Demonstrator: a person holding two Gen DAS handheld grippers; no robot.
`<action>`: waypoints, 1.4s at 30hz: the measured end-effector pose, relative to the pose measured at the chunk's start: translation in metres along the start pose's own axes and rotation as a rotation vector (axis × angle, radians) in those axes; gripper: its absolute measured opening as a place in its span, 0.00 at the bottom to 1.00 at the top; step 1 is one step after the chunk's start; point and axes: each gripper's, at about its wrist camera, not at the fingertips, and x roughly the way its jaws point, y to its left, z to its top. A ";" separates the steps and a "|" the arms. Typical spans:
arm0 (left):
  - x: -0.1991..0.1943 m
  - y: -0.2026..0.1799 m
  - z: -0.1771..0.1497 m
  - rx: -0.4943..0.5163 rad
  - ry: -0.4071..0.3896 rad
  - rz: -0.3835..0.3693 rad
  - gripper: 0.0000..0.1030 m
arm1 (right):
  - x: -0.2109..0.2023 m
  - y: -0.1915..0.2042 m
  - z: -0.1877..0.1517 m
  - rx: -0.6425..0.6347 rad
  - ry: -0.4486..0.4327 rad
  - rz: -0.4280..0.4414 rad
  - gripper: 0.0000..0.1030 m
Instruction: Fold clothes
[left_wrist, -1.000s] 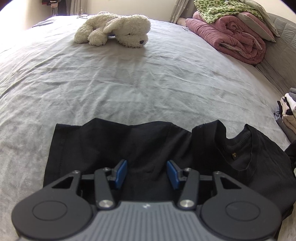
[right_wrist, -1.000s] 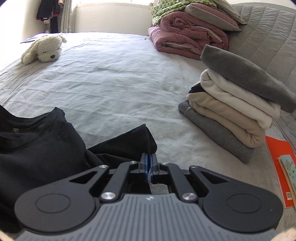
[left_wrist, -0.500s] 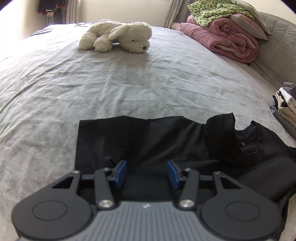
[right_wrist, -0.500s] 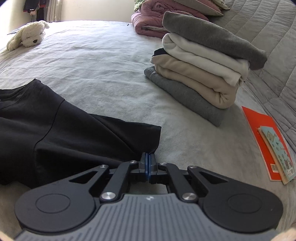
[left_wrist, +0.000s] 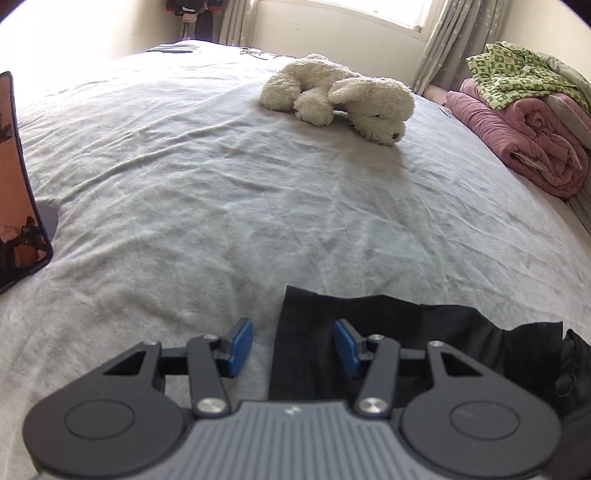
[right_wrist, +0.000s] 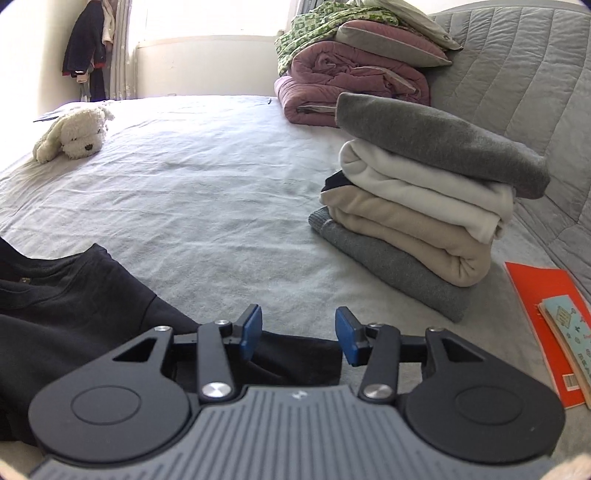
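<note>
- The left hand-held gripper (left_wrist: 293, 347) is hovering with its jaws spread wide and gripping nothing; its 2 blue pads (left_wrist: 240, 345) are straddling the left edge of the black T-shirt (left_wrist: 406, 332).
- The black T-shirt is lying flat on the grey bed sheet (left_wrist: 221, 184), low in the left wrist view.
- The right hand-held gripper (right_wrist: 299, 336) is also standing wide, holding nothing, over the shirt's sleeve end (right_wrist: 295, 358).
- In the right wrist view, the shirt's collar (right_wrist: 40, 273) is showing at the left.
- A stack of folded clothes (right_wrist: 424, 206) is sitting on the bed to the right, well apart from the shirt.
- A white plush dog (left_wrist: 340, 98) is lying at the far side of the bed.
- An orange book (right_wrist: 543, 332) is lying near the stack.
</note>
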 end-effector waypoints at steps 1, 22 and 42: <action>0.000 -0.001 0.000 0.003 -0.003 0.005 0.48 | 0.004 0.003 -0.001 -0.014 0.010 0.015 0.47; -0.038 -0.001 -0.007 -0.078 -0.093 0.061 0.03 | 0.012 0.040 -0.011 -0.128 0.018 -0.028 0.03; -0.064 0.053 -0.052 -0.103 0.141 -0.004 0.03 | -0.007 0.033 -0.032 -0.114 0.163 -0.034 0.02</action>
